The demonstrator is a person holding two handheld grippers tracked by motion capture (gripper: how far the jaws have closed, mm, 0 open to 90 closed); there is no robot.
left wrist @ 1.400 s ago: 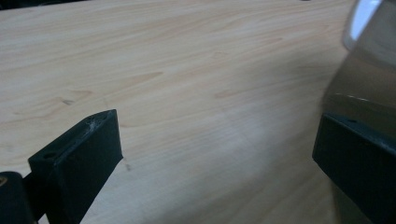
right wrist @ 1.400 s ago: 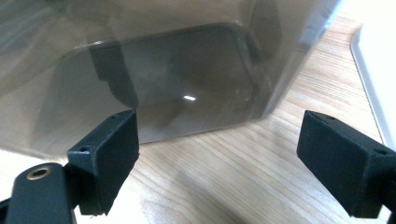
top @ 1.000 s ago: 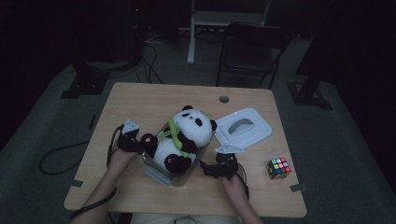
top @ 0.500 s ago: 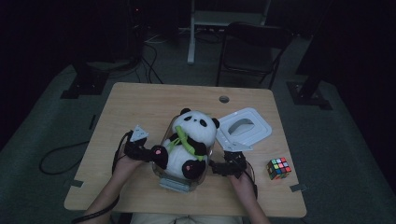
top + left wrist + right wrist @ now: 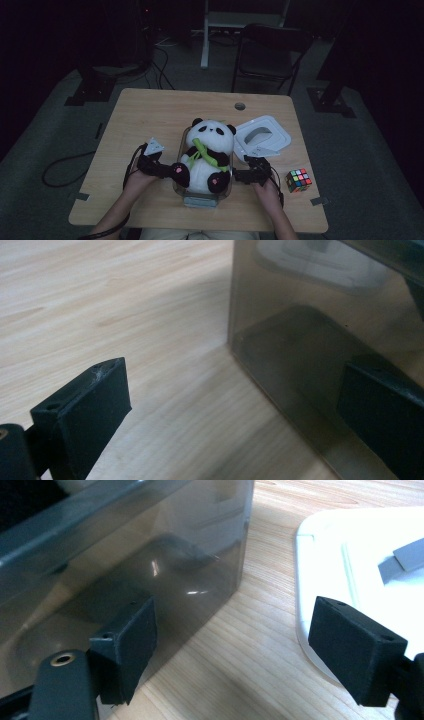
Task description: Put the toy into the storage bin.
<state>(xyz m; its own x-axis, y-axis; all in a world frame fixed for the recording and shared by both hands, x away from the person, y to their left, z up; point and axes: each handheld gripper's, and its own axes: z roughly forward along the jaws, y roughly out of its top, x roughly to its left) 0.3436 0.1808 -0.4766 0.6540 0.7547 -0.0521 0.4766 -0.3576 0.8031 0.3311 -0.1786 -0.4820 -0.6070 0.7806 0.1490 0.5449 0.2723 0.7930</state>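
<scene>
**Flanking the panda's box with both claws**

Sitting in a clear, smoky-tinted rectangular plastic container [image 5: 202, 200] near my edge of the light wooden table [image 5: 150, 110] is a black-and-white plush panda [image 5: 210, 155] with a green bamboo sprig across its chest. It is upright, head above the rim, its black feet pointing toward me.

My left gripper [image 5: 172, 170] is at the container's left side, just beside the panda's foot. Looking along it in the left gripper view, the container's tinted wall [image 5: 310, 340] runs up between my two black jaws [image 5: 215, 405]: one jaw is out over bare wood, the other shows dark through the plastic. The jaws are spread wide and nothing is pinched.

My right gripper [image 5: 242, 175] is at the container's right side. In the right gripper view its jaws [image 5: 232, 640] have just been closing a little, yet they remain spread apart with bare table between them; one pad is close against the container's wall [image 5: 150, 570], whether touching I cannot tell, and the other is over the edge of a white rectangular plastic lid [image 5: 360, 565].

That lid [image 5: 262, 137] lies flat just right of the panda. Farther right, well apart, is a multicoloured puzzle cube [image 5: 298, 180].
</scene>
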